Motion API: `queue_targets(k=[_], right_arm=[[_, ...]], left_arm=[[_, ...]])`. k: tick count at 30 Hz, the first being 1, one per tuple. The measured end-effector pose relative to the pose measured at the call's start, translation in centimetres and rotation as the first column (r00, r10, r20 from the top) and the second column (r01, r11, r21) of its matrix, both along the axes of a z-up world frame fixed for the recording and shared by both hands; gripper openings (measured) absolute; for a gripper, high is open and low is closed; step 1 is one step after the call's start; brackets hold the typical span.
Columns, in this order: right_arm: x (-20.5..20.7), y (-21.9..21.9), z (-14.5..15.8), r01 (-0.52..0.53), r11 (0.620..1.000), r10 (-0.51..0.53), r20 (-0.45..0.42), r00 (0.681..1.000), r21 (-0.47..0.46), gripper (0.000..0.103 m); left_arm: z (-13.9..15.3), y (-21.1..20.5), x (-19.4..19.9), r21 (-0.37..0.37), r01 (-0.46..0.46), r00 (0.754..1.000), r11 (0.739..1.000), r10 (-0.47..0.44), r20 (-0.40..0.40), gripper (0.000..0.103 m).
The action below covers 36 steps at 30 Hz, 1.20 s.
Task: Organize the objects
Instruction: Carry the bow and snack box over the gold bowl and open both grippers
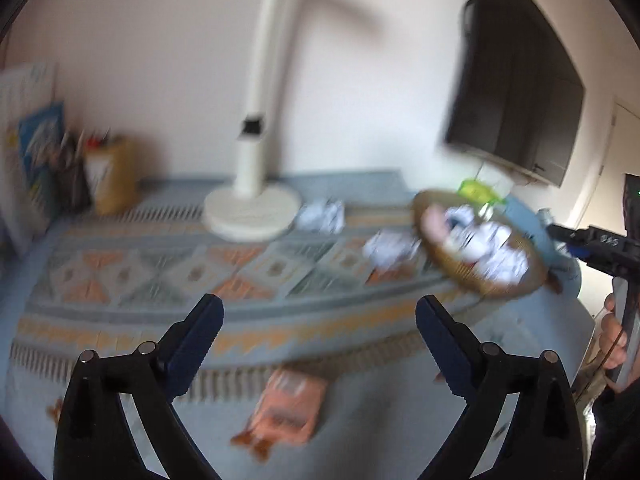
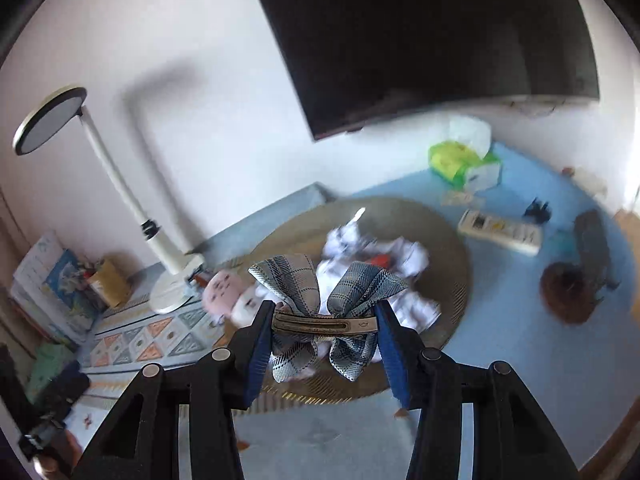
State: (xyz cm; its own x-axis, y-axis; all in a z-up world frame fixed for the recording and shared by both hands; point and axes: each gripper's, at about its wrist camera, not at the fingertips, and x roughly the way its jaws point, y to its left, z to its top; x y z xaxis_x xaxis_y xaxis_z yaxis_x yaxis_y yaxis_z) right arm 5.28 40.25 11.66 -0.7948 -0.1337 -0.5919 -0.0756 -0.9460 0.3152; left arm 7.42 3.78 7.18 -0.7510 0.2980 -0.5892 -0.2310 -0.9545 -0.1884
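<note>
The right tongs [image 2: 324, 326] squeeze a gray bow hair clip [image 2: 325, 300] by the two ends of its metal bar. The bow hangs above the round basket [image 2: 448, 248]. The left tongs [image 1: 320, 316] are wide apart with nothing in them.

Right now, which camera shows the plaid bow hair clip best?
The right wrist view: the bow hair clip sits sharp and centred, pinched by its metal bar in the right hand-held gripper above the round tray. The left wrist view is blurred and does not show the clip.
</note>
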Motion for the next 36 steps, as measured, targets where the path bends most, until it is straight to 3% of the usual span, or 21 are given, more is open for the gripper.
queue_targets(k=[2,6,8,9,10,16,21,24,28,29,30,31,32,33,36], right_arm=[[0.2,-1.7,-1.4,-0.053,0.998,0.053,0.014,0.998,-0.037,0.048],[1.3,-7.7,-3.9,-0.179,0.983,0.181,0.054,0.982,-0.035,0.048],[1.6,-10.0,-4.6,-0.229,0.973,0.229,0.078,0.970,-0.005,0.048],[1.7,-10.9,-4.9,-0.248,0.969,0.246,0.088,0.965,0.011,0.048],[2.0,-11.3,-5.1,-0.262,0.965,0.259,0.094,0.961,0.025,0.048],[2.9,-10.7,-4.0,-0.245,0.968,0.241,0.055,0.969,0.059,0.048],[3.4,-5.7,0.0,-0.087,0.995,0.090,-0.046,0.995,0.057,0.048],[3.2,-1.8,3.2,0.055,0.996,-0.047,-0.119,0.992,0.065,0.049],[0.6,2.3,5.5,0.162,0.986,-0.156,-0.115,0.981,0.047,0.050],[-0.4,3.2,5.7,0.183,0.982,-0.177,-0.107,0.978,0.049,0.052],[-1.4,3.7,5.6,0.191,0.980,-0.186,-0.094,0.978,0.053,0.064],[-2.2,4.0,5.5,0.191,0.980,-0.186,-0.080,0.979,0.059,0.080],[-3.4,4.6,4.9,0.186,0.980,-0.183,-0.050,0.982,0.064,0.086],[-4.2,5.0,4.3,0.184,0.981,-0.183,-0.024,0.983,0.057,0.089],[-5.3,5.9,2.4,0.166,0.986,-0.167,0.040,0.985,0.037,0.089]], left_arm=[[-2.6,-1.2,0.4,-0.012,0.004,0.994,1.000,-0.002,0.107,0.094],[-5.7,-0.1,0.5,-0.082,0.030,0.983,0.996,-0.014,0.181,0.092],[-7.3,0.7,0.2,-0.126,0.021,0.978,0.992,0.006,0.209,0.073],[-7.9,1.0,0.0,-0.150,0.031,0.974,0.988,0.003,0.226,0.050],[-8.0,1.4,0.1,-0.192,0.026,0.981,0.981,0.012,0.193,0.039],[-6.4,3.2,0.4,-0.161,0.081,0.983,0.984,-0.052,0.177,0.038],[-1.1,7.2,-0.9,-0.017,0.172,0.982,0.985,-0.170,0.084,0.038],[2.8,11.5,-3.2,0.056,0.257,0.966,0.965,-0.259,0.023,0.038],[5.7,17.5,-7.0,0.087,0.358,0.934,0.930,-0.357,-0.024,0.039],[5.8,18.9,-8.2,0.091,0.377,0.926,0.922,-0.377,-0.020,0.039],[5.6,19.8,-9.2,0.104,0.391,0.920,0.914,-0.392,-0.011,0.041],[5.1,20.7,-10.4,0.128,0.404,0.913,0.906,-0.408,0.007,0.050],[4.6,21.1,-11.3,0.145,0.406,0.910,0.902,-0.413,0.025,0.058],[4.1,21.3,-12.2,0.160,0.395,0.913,0.905,-0.406,0.045,0.074],[3.0,19.9,-13.1,0.222,0.364,0.918,0.904,-0.389,0.081,0.075]])
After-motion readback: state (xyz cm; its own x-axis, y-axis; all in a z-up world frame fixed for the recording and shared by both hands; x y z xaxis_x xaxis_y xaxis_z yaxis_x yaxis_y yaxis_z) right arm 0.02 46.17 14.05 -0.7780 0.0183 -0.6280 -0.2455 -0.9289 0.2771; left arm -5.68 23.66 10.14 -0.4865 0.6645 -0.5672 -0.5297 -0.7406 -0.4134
